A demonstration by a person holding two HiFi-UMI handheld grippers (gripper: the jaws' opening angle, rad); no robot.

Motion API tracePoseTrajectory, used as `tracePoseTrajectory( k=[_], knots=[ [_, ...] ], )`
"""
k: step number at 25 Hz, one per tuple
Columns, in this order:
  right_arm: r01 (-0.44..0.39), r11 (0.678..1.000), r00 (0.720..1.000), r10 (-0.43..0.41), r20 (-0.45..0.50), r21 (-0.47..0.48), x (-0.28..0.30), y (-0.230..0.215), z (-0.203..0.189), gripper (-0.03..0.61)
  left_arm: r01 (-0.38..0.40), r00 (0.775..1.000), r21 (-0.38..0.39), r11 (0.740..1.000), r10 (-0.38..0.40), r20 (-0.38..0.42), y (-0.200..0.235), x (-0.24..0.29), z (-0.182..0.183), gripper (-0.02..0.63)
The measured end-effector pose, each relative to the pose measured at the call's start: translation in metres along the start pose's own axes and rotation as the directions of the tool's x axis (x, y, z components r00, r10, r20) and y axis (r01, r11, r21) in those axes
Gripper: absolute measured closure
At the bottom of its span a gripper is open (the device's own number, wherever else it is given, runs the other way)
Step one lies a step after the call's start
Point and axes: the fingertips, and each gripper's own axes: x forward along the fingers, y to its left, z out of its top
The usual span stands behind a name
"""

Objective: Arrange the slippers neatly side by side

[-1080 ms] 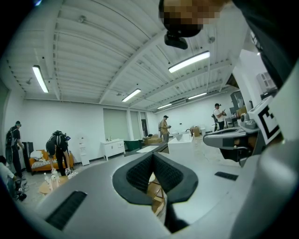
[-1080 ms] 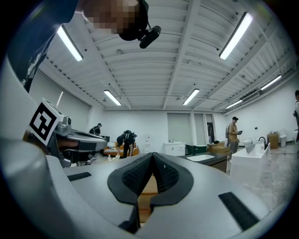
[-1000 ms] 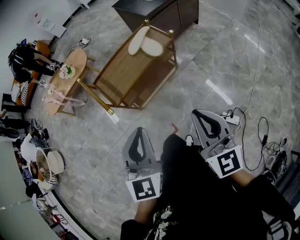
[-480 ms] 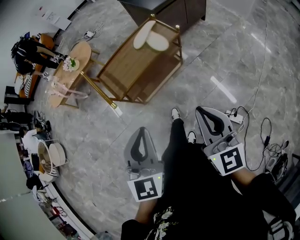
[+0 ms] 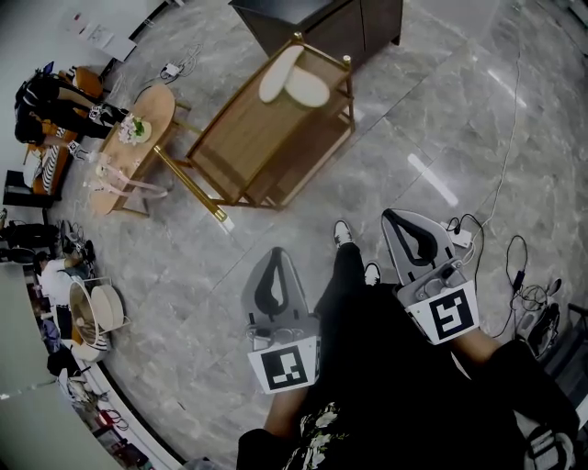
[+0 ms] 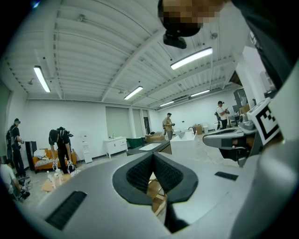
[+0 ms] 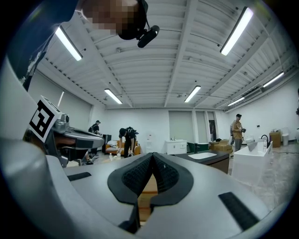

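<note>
Evidently very little differs from a second ago. The left gripper (image 5: 277, 257) and the right gripper (image 5: 390, 220) sit in the same low spots in the head view, either side of the person's dark leg. In each gripper view the jaws are pressed together with nothing between them, the left gripper (image 6: 153, 157) as much as the right gripper (image 7: 152, 157).

What is new is the feet. Two white shoes (image 5: 342, 231) now show on the grey floor (image 5: 441, 110) between the grippers, where none showed a second ago. The wooden rack (image 5: 241, 151) has also shifted slightly in the head view. I judge this to be a step or a change of stance in front of the rack, not work with the grippers.

The slippers (image 5: 294, 83) lie just as before on the rack's top shelf, at its far corner next to the dark cabinet (image 5: 312, 23). They are pale and touch or overlap at one end, splaying apart in a V rather than lying parallel. They stay well apart from both grippers.

For the task, this means nothing is arranged yet. The person is probably closing in, and the jaws must spread before either slipper can be taken and squared up along the shelf edge.
</note>
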Motion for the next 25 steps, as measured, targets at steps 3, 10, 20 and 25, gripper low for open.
tracePoseTrajectory(
  k=[3,10,20,25],
  knots=[
    [-0.010,1.000,1.000,0.010,0.002,-0.006,0.007,-0.002,0.003,0.580,-0.003,1.000,-0.006,1.000,0.003,0.020,0.002,0.009,0.007,0.611],
    [-0.003,0.999,1.000,0.004,0.025,-0.038,0.029,-0.011,0.012,0.580,-0.010,0.999,-0.005,1.000,0.010,0.045,0.013,0.025,0.010,0.611],
    [0.038,0.995,0.999,-0.039,-0.012,-0.088,0.057,-0.036,0.013,0.580,0.023,0.998,-0.038,0.999,-0.021,0.055,0.028,0.072,0.005,0.611],
    [0.041,0.995,0.999,-0.043,-0.020,-0.090,0.081,-0.045,0.020,0.580,0.039,0.998,-0.047,0.998,-0.037,0.050,0.036,0.095,0.012,0.611]
  ],
)
